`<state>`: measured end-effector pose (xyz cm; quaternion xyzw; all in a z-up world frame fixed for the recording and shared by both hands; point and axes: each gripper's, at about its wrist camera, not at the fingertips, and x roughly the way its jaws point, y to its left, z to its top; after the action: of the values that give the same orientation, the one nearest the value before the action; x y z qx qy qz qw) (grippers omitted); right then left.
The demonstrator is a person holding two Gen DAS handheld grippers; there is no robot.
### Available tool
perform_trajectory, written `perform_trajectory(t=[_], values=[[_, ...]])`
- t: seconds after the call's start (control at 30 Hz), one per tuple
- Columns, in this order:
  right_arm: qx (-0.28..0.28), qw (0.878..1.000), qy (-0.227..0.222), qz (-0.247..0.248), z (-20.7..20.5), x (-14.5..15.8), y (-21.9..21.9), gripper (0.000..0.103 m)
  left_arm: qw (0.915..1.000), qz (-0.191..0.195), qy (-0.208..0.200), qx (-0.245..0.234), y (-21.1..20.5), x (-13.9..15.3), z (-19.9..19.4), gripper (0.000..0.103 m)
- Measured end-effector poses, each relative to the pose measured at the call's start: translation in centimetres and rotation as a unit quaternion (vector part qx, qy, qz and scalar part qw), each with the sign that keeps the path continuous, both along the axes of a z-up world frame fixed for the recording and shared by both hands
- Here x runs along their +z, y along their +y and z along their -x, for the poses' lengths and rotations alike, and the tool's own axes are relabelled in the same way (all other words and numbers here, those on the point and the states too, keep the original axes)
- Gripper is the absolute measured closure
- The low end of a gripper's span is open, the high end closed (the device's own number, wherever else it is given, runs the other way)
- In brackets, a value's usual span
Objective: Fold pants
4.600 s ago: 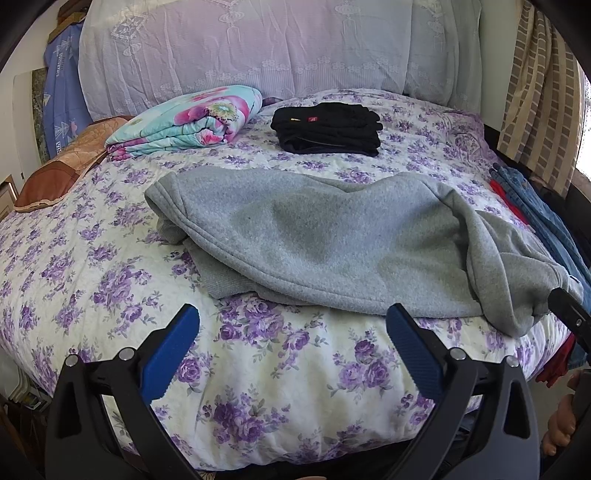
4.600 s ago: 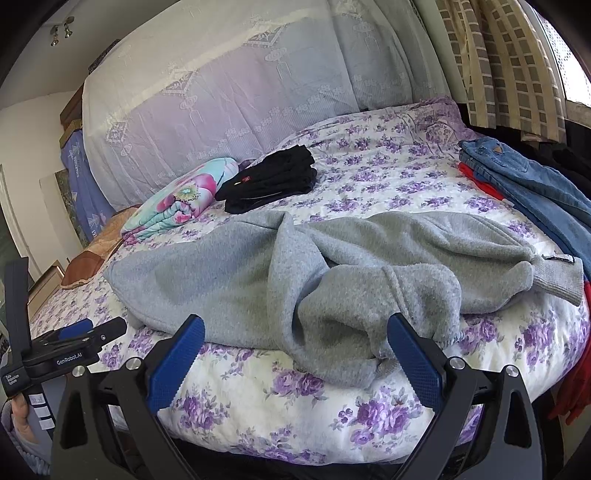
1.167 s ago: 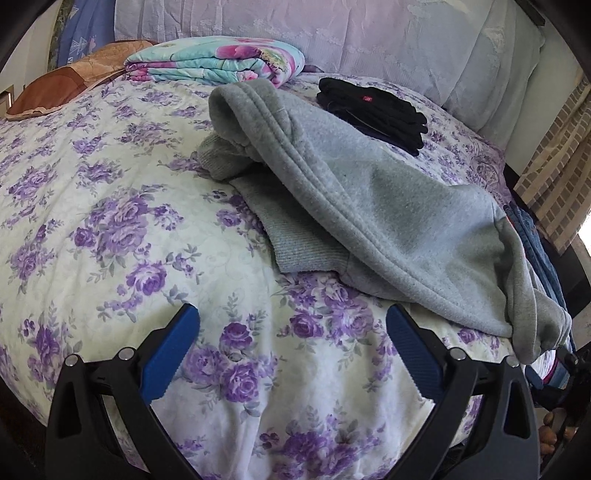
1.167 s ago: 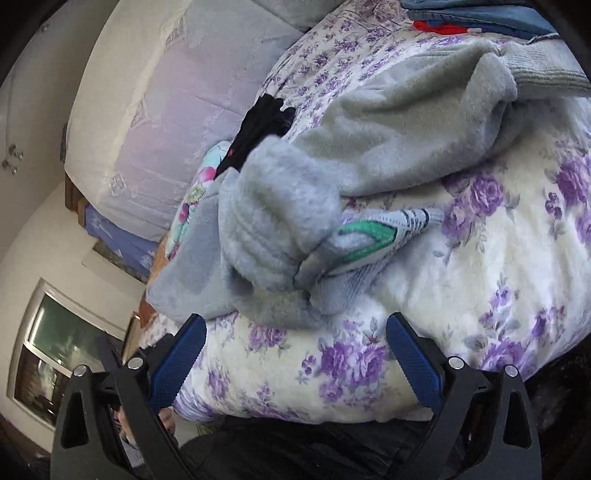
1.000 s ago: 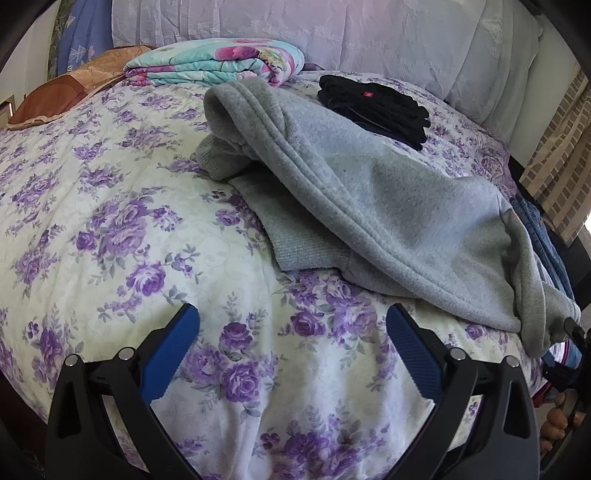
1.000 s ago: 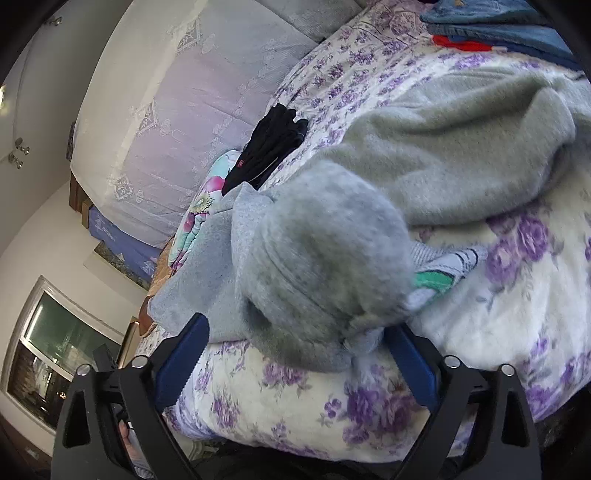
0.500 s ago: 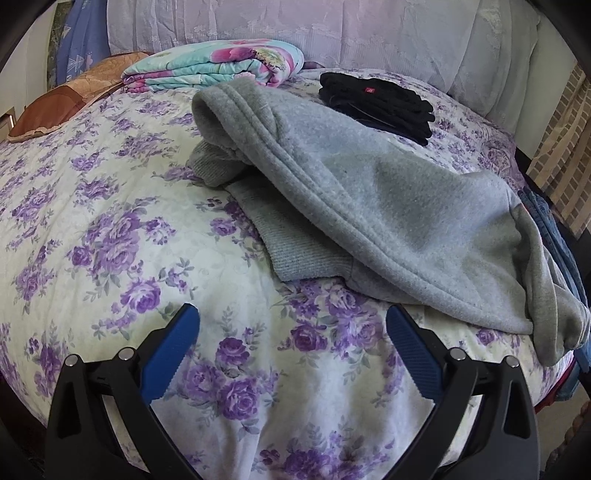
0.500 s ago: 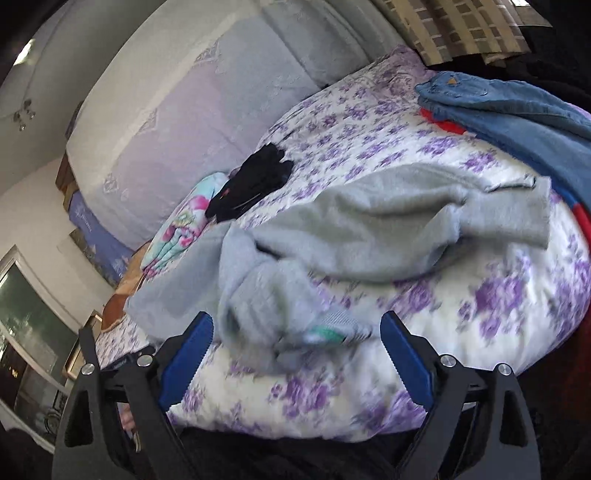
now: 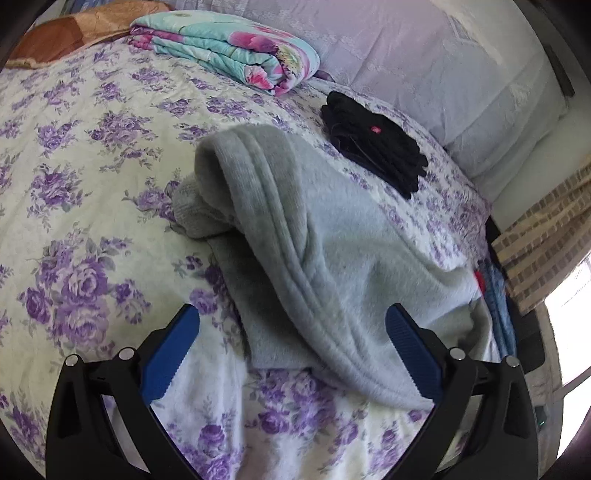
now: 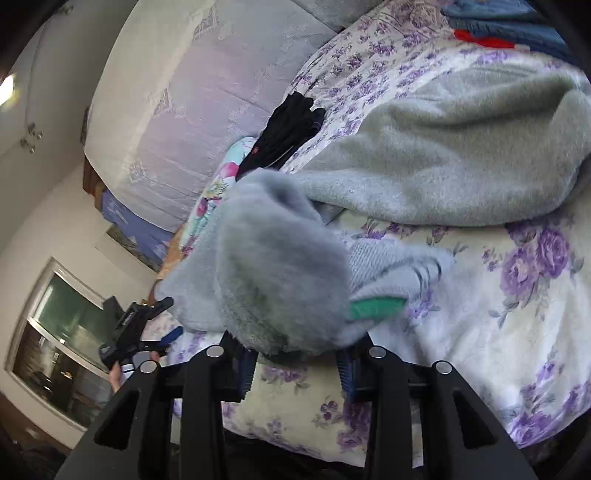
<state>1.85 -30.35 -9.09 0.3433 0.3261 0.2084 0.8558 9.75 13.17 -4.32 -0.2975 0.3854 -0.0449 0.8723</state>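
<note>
Grey fleece pants lie rumpled across the purple-flowered bed, one end humped up toward the pillows. My left gripper hangs open just above the near edge of the pants, its blue pads apart and touching nothing. In the right wrist view a bunched end of the pants, with a green-printed inner patch, fills the space between the narrowed pads. My right gripper is closing on that bunch. The left gripper also shows far off at the bed's other side.
A folded floral blanket and a folded black garment lie near the pillows. Blue jeans with something red lie at the bed's far edge. A checked curtain hangs on the right. A window is behind the person's hand.
The right gripper pulled back, came in again and narrowed its jaws around the bunched pants end. The left gripper slid right and rolled, bringing the pants' edge between its open fingers.
</note>
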Motion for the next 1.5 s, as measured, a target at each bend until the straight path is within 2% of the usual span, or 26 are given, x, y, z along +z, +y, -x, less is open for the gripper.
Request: perform_trajectory(t=[0.07,0.1,0.13,0.17,0.23,0.27,0.3,0.33,0.5,0.6,0.7,0.83,0.87,0.9,0.97,1.0,1.07,1.1,1.17,1.27,1.37,1.5], values=[[-0.006,1.0,-0.006,0.006,0.2,0.4,-0.3,0.068,0.9996,0.023,-0.008,0.01,0.7,0.8,-0.6,0.005],[-0.008,1.0,-0.009,0.007,0.3,0.5,-0.6,0.068,0.9997,0.02,-0.013,0.012,0.7,1.2,-0.9,0.005],[-0.009,1.0,-0.014,0.007,0.3,0.9,-0.8,0.069,0.9997,0.007,-0.019,0.012,0.7,1.8,-1.3,0.012],[-0.009,1.0,-0.022,0.003,0.3,1.5,-1.0,0.069,0.9997,-0.008,-0.02,0.011,0.5,2.2,-1.7,0.031],[-0.007,0.999,-0.036,-0.002,0.3,2.5,-1.6,0.069,0.9998,-0.021,-0.007,-0.003,0.3,2.4,-2.7,0.053],[-0.007,0.999,-0.042,-0.004,0.2,3.1,-1.9,0.07,0.9998,-0.018,-0.004,-0.005,0.2,2.4,-3.1,0.068],[-0.01,0.999,-0.047,-0.008,0.3,3.6,-2.3,0.07,0.9998,-0.018,-0.003,-0.009,0.1,2.5,-3.4,0.077],[-0.013,0.998,-0.053,-0.014,0.0,4.2,-2.8,0.07,0.9998,-0.018,-0.003,-0.012,0.0,2.6,-3.5,0.082],[-0.026,0.996,-0.069,-0.052,-1.7,6.5,-5.8,0.07,0.9982,0.004,-0.057,-0.021,0.2,5.4,-2.4,0.083],[-0.02,0.994,-0.077,-0.072,-3.3,8.1,-7.0,0.07,0.9971,0.004,-0.071,-0.027,0.0,7.3,-2.9,0.083],[-0.017,0.993,-0.068,-0.091,-5.9,9.1,-7.6,0.07,0.9968,0.007,-0.074,-0.029,-0.3,8.8,-4.8,0.083],[-0.033,0.993,-0.029,-0.113,-13.0,11.1,-8.4,0.07,0.9977,0.023,-0.059,-0.023,-0.9,10.4,-9.9,0.082],[-0.042,0.993,-0.016,-0.107,-16.2,11.9,-8.8,0.065,0.9981,0.024,-0.053,-0.022,-1.2,10.8,-11.9,0.081],[-0.062,0.993,-0.01,-0.096,-18.6,12.6,-9.4,0.049,0.9987,0.019,-0.045,-0.016,-1.5,11.2,-14.2,0.08],[-0.126,0.99,0.008,-0.06,-22.9,13.7,-11.1,0.02,1.0,0.005,0.0,-0.004,-1.8,10.6,-19.5,0.068],[-0.143,0.988,0.01,-0.053,-24.0,13.8,-11.8,0.021,0.9994,0.014,0.03,0.009,-1.5,9.7,-21.1,0.067],[-0.144,0.988,0.002,-0.065,-24.3,13.5,-12.1,0.02,0.9969,0.041,0.062,0.025,-0.9,7.8,-21.8,0.059],[-0.129,0.99,0.0,-0.059,-24.1,13.0,-11.7,0.02,0.9975,0.039,0.052,0.025,-0.7,7.3,-21.2,0.058],[-0.11,0.993,0.013,-0.029,-23.2,11.6,-10.8,0.02,0.9995,-0.002,0.029,0.009,-0.7,6.8,-19.6,0.048],[-0.077,0.995,0.062,-0.024,-22.4,8.0,-9.5,0.02,0.998,-0.061,0.007,-0.011,-0.8,6.6,-16.9,0.046],[-0.047,0.992,0.102,-0.056,-23.4,5.0,-7.7,0.02,0.9964,-0.081,0.0,-0.024,-0.5,6.2,-15.0,0.046],[-0.032,0.99,0.107,-0.085,-25.9,4.0,-5.4,0.021,0.9955,-0.094,-0.007,0.005,1.1,6.0,-13.9,0.043]])
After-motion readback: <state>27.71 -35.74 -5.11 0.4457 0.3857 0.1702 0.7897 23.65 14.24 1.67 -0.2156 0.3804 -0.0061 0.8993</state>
